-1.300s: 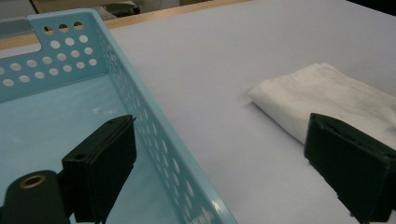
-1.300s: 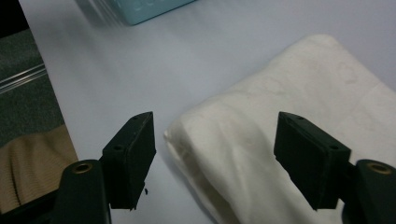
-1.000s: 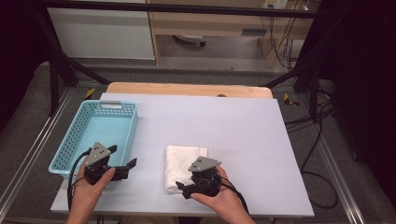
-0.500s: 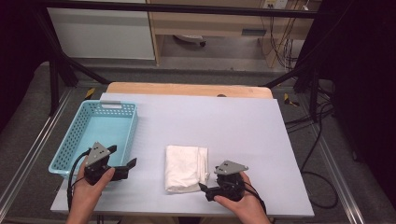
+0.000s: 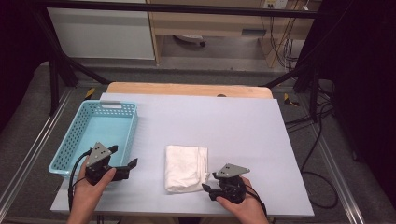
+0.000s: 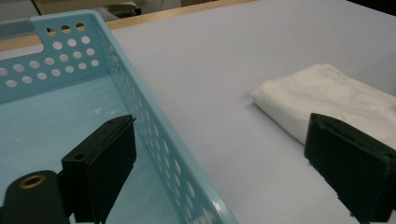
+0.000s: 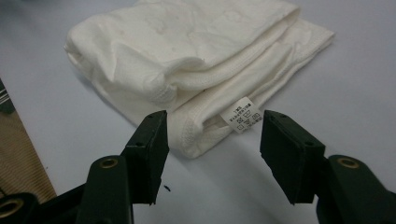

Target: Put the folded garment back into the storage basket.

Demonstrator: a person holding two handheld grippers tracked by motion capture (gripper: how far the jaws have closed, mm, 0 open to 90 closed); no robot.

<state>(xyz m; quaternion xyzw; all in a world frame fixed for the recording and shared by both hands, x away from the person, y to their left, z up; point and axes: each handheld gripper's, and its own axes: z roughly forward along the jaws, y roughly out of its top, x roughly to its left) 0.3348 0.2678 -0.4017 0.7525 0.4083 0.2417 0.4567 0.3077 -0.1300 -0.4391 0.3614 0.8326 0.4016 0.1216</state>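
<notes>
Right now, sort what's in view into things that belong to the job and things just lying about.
In the job: folded white towel; right gripper, jaws closing round its corner, not yet gripping; left gripper, open.
Lying about: blue basket; table.

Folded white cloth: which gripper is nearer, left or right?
Right. The right gripper sits at the cloth's near corner, jaws just closing, with the labelled edge lying between them, not yet pinched. The left gripper is off to the cloth's left, beside the blue basket.
</notes>
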